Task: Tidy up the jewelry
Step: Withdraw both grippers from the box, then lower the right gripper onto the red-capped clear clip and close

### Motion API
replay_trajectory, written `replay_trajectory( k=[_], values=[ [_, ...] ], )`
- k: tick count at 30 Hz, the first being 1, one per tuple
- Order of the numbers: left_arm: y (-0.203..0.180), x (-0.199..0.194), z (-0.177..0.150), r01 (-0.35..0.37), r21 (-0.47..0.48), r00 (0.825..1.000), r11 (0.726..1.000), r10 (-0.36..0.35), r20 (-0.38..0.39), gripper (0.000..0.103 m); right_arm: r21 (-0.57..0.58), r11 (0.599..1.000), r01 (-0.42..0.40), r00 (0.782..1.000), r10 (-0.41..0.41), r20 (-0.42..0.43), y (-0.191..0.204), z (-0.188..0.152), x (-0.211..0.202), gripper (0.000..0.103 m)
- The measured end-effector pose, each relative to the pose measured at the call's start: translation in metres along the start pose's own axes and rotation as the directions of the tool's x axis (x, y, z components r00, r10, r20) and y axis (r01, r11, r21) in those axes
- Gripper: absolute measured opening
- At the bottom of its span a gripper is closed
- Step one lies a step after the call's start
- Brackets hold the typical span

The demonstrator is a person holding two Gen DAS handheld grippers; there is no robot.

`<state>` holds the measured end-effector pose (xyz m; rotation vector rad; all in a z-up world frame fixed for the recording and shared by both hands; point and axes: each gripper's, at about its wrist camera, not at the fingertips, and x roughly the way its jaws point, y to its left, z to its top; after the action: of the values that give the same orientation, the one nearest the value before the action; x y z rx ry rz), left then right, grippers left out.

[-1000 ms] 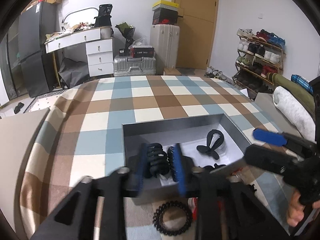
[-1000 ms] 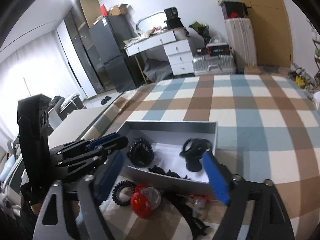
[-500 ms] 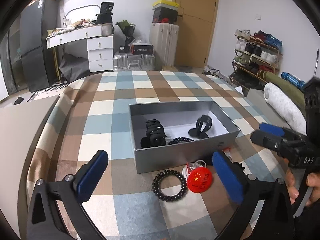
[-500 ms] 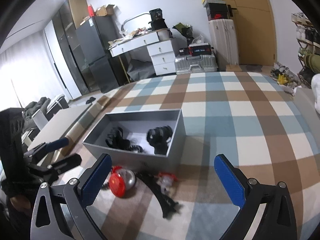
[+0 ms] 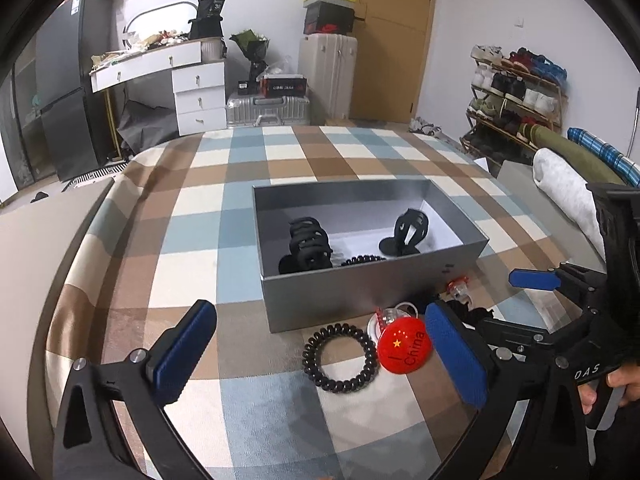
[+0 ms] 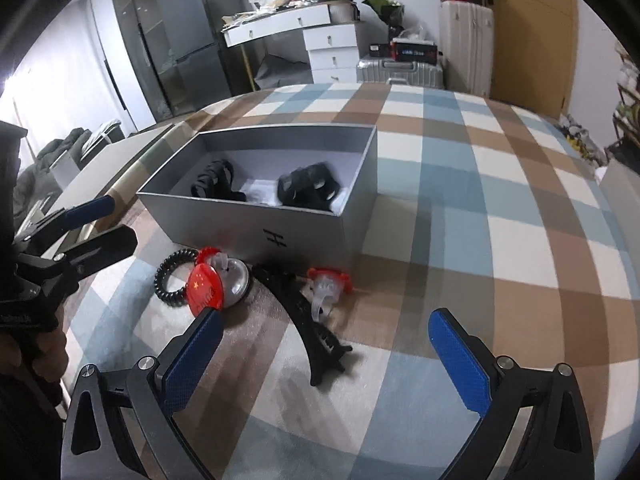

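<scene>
Two black plastic claw clips (image 5: 306, 246) are already lying inside the open grey cardboard box (image 5: 360, 292) in the left wrist view, with a black spiral hair tie partly hidden between them. Sitting on the checked blue-and-brown cloth (image 5: 200, 208) just in front of the box are a second black spiral hair tie (image 5: 340, 358) and a red round badge (image 5: 405, 350), touching each other. The left gripper (image 5: 320, 360) is hovering over them with its blue pads spread wide apart, holding nothing.

Moving to the right wrist view, the right gripper (image 6: 324, 364) is likewise standing wide apart and empty, pointing down at a long curved black hair clip (image 6: 306, 320) that is lying beside a small clear-and-red clip (image 6: 327, 285). The clip's thin curved body is looking liable to skid or pivot if the pads close off-centre, and both grippers are working close enough together to bump.
</scene>
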<state>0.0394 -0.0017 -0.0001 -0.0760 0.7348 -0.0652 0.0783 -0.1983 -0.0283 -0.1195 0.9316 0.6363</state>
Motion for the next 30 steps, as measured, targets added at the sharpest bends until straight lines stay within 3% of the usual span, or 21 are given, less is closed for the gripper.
replay_trajectory(
  k=[9,13,17,19,26,30],
  values=[
    [0.002,0.003,-0.004,-0.008,-0.003,1.0,1.0,0.008,-0.025,0.102,0.04,0.999,-0.018,1.0,0.017,0.01,-0.007,-0.002,-0.003,0.102],
    [0.001,0.005,-0.005,-0.012,0.011,0.999,1.0,0.013,-0.033,0.102,0.02,0.999,-0.04,0.999,0.04,-0.024,-0.005,-0.002,-0.001,0.087],
    [0.0,0.008,-0.007,-0.009,0.013,0.999,1.0,0.009,-0.045,0.102,0.034,0.998,-0.044,0.999,0.044,-0.003,-0.007,-0.001,-0.003,0.084],
    [-0.002,0.007,-0.007,-0.012,0.021,0.999,1.0,0.013,-0.044,0.102,0.061,0.998,-0.035,0.999,0.035,0.006,-0.011,-0.001,-0.001,0.075],
    [-0.004,0.007,-0.008,-0.015,0.03,0.999,0.999,0.016,-0.044,0.102,0.136,0.991,-0.019,1.0,0.017,0.012,-0.02,0.005,0.008,0.067],
    [-0.002,0.007,-0.007,-0.014,0.027,0.999,1.0,0.015,-0.043,0.102,0.142,0.989,0.033,0.999,-0.033,-0.006,-0.022,0.008,0.015,0.065]
  ],
)
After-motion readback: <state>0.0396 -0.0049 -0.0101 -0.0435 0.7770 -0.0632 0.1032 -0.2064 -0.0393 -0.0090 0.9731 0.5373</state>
